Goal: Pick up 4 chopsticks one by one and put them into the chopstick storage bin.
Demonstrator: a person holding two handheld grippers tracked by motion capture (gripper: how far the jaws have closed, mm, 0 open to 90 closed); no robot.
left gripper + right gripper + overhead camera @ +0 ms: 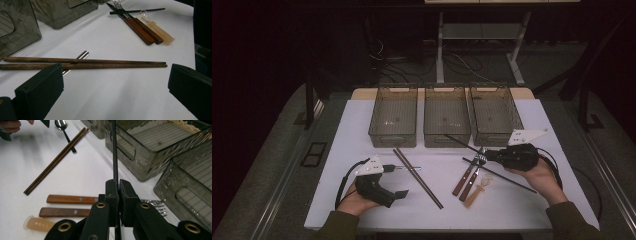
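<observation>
My right gripper (pixel 488 156) (pixel 117 185) is shut on a thin black chopstick (pixel 462 143) (pixel 114 150), which slants up and away toward the bins. Its mate, a second black chopstick (pixel 507 178) (pixel 137 11), lies on the white table and crosses the wood-handled fork and knife (pixel 466 181) (pixel 141 28). My left gripper (pixel 396 181) (pixel 115 75) rests at the front left, open, with nothing between its jaws. Just beyond it lies a pair of brown wooden chopsticks (pixel 418 177) (pixel 85 63) over a metal spoon (pixel 404 168) (pixel 81 55).
Three smoky translucent bins (pixel 393 137) (pixel 447 139) (pixel 492 137) stand in a row at the back of the table. A small clear spoon with a tan handle (pixel 476 194) (pixel 160 32) lies beside the knife. Bare white tabletop (pixel 377 210) runs along the front edge.
</observation>
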